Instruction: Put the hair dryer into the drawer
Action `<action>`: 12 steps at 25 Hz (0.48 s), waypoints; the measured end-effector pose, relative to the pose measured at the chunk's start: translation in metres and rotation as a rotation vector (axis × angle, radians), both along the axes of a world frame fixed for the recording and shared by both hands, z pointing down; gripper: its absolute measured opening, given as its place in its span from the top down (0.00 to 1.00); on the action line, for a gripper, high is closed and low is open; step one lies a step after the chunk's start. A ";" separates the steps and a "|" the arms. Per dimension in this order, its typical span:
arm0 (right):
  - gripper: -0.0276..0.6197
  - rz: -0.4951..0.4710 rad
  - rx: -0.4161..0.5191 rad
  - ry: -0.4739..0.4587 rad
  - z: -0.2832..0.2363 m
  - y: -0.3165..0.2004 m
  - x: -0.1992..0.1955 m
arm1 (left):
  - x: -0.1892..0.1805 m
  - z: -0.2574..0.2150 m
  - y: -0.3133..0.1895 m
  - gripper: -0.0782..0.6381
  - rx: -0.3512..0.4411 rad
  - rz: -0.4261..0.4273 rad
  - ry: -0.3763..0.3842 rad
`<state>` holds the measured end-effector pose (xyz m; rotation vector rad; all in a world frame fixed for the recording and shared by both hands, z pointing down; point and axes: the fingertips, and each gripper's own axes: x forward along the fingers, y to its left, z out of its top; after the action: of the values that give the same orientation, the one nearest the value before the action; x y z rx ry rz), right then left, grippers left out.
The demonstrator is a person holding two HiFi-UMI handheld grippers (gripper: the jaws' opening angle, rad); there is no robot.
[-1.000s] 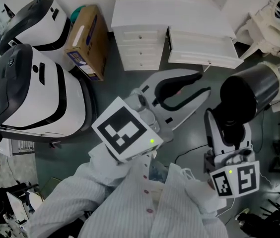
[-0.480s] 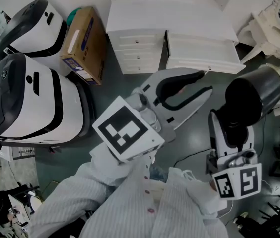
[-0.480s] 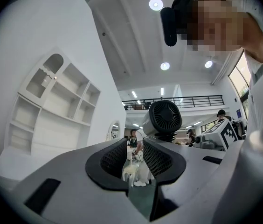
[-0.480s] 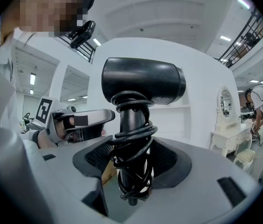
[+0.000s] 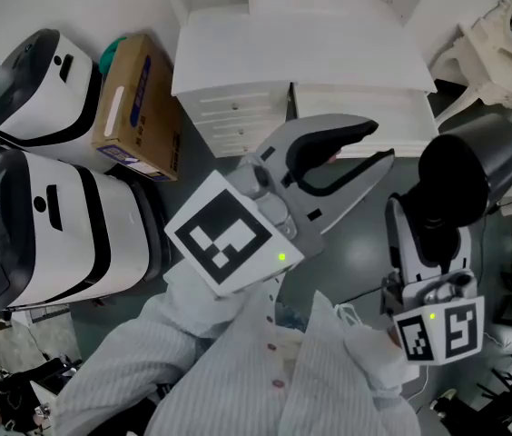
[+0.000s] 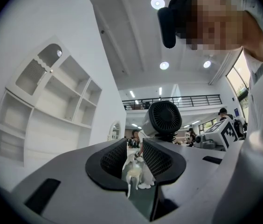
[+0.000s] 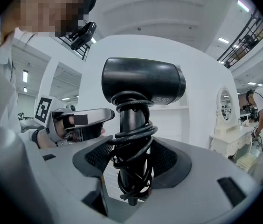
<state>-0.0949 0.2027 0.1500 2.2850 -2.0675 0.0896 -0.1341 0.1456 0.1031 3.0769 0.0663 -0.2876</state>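
Black hair dryer [image 5: 467,173] stays clamped in right gripper [image 5: 427,248]; left gripper [image 5: 379,145], slightly parted, empty, has neared closed drawer [image 5: 238,116], likely to open it.

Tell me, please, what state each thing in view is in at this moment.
hair dryer: upright, held by its handle.
cord: wound round the handle.
right gripper: shut on the hair dryer.
left gripper: open, nothing between its jaws.
small drawers: shut.
cardboard box: looks closed.
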 end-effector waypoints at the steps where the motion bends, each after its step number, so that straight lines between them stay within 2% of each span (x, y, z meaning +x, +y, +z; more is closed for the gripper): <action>1: 0.57 0.004 0.001 0.001 -0.001 -0.009 0.007 | 0.007 -0.001 -0.009 0.73 0.002 0.003 0.001; 7: 0.57 0.037 0.010 -0.002 0.001 -0.050 0.034 | 0.031 0.002 -0.052 0.73 0.011 0.024 -0.002; 12: 0.57 0.064 -0.010 -0.006 0.003 -0.079 0.049 | 0.045 0.005 -0.085 0.73 -0.010 0.037 -0.010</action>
<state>-0.0455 0.1239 0.1529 2.3477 -1.9925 0.1093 -0.0893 0.0604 0.1078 3.0633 0.1204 -0.2699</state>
